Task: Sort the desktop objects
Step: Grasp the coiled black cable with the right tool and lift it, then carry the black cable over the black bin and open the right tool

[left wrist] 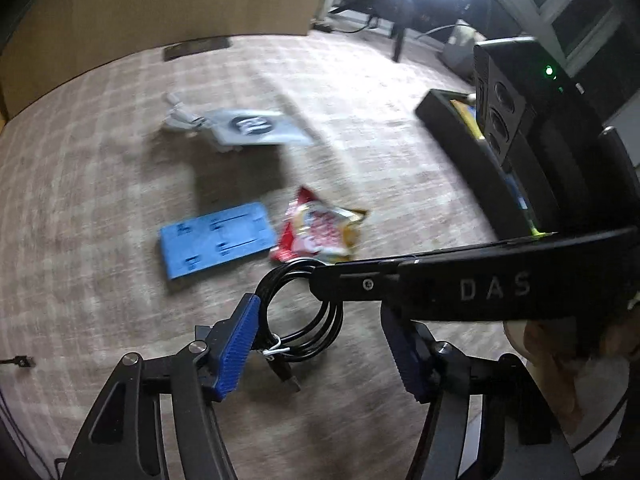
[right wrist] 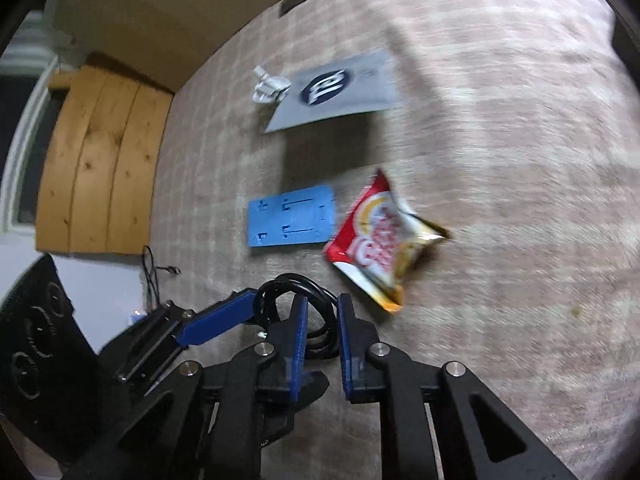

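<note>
A coiled black cable [left wrist: 320, 344] [right wrist: 288, 280], tied with a white twist, lies on the checked tablecloth. My right gripper [right wrist: 322, 300] has the coil's strands between its blue pads and is shut on them; in the left wrist view its black finger [left wrist: 440, 280] reaches in from the right onto the coil. My left gripper [left wrist: 319, 305] stands open around the coil, with its left pad [left wrist: 236, 344] against the coil's outer side. Just beyond the coil lie a blue card [left wrist: 218, 238] [right wrist: 290, 220] and a red snack packet [left wrist: 320, 232] [right wrist: 380, 244].
Farther back lie a grey booklet with a round dark logo [left wrist: 256, 126] [right wrist: 336, 90] and a small white plastic piece [left wrist: 180, 116] [right wrist: 270, 88]. A black tray [left wrist: 452, 136] holding yellow and blue items stands at the right. A loose plug [left wrist: 20, 361] lies at the left edge.
</note>
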Motion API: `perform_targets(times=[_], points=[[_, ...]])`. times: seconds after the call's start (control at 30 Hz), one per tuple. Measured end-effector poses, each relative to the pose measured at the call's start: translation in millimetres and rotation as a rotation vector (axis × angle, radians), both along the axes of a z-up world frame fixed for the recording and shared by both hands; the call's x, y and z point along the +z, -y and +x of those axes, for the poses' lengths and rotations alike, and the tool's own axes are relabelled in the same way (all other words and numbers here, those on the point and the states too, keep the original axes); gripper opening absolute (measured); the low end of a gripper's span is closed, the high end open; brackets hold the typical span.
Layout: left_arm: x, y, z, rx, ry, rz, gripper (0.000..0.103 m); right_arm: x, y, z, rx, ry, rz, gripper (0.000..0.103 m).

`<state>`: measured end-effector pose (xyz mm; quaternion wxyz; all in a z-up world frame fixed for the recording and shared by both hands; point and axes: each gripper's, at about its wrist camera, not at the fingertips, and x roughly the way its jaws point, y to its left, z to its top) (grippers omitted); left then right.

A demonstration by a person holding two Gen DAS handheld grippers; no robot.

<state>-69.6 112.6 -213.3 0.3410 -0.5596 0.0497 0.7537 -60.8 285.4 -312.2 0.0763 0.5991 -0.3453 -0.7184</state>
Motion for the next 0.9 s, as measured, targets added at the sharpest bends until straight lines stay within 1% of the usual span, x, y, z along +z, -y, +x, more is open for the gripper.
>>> perform_targets(times=[0.2,0.3,0.47,0.7,0.77,0.9], points=[[28.8,-40.6,15.1,-0.075,-0.042,0.047,0.065,26.0,-46.3,29.1,-0.073,-0.052,-0.018,0.013],[42.0,-71.7,22.8,-0.130,-0.057,0.076,0.065,40.9,-76.8,49.8,-0.137,-0.077,-0.018,0.013],[59.0,-142.6,41.1,-0.259,-0.076,0.118,0.065,59.0,-130.7,89.9,-0.249,-0.099,0.008,0.013],[70.5,-239.7,73.8,-0.425,-0.076,0.163,0.065,78.5,-202.8,155.2,-0.412,-0.108,0.064,0.013],[73.4,-259.4,83.2,-0.460,-0.076,0.170,0.065,83.3,-222.5,174.2,-0.456,-0.108,0.085,0.013],[71.9,-298.5,97.7,-0.518,-0.063,0.169,0.065,89.9,-248.7,199.6,-0.509,-0.108,0.109,0.013]])
